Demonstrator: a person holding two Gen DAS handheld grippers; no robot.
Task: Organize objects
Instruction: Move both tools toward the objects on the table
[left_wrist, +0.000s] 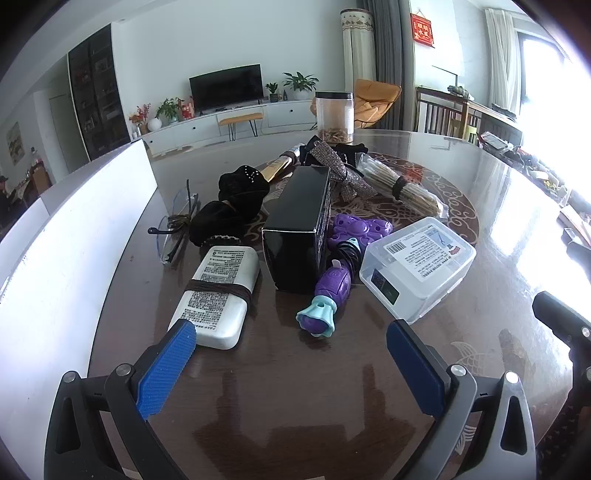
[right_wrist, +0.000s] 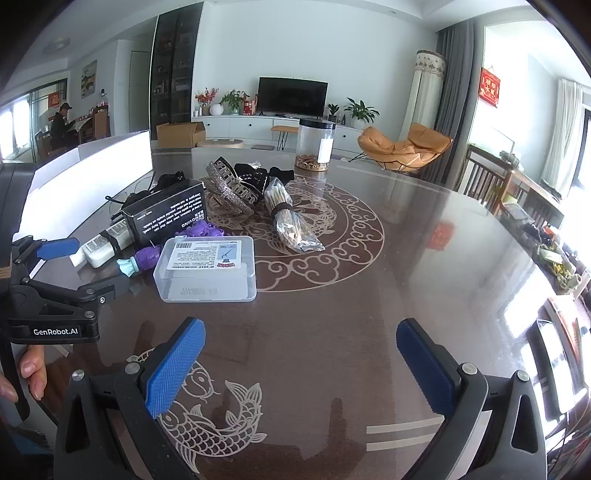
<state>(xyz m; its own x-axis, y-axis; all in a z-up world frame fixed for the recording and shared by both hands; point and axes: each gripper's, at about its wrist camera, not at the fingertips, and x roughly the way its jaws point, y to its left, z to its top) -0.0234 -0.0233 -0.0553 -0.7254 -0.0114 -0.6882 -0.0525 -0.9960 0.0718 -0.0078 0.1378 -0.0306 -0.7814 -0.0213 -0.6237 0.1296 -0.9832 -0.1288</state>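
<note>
Blue-padded left gripper open, right gripper open

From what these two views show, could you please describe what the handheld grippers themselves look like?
The left gripper and the right gripper look alike: dark grey and black angular frames joined by round silver pivot bolts, each ending in two flat fingers faced with blue, finely ribbed pads. Seen from the right wrist, the left unit's black body carries white "GenRobot.AI" lettering. No cables show.
</note>
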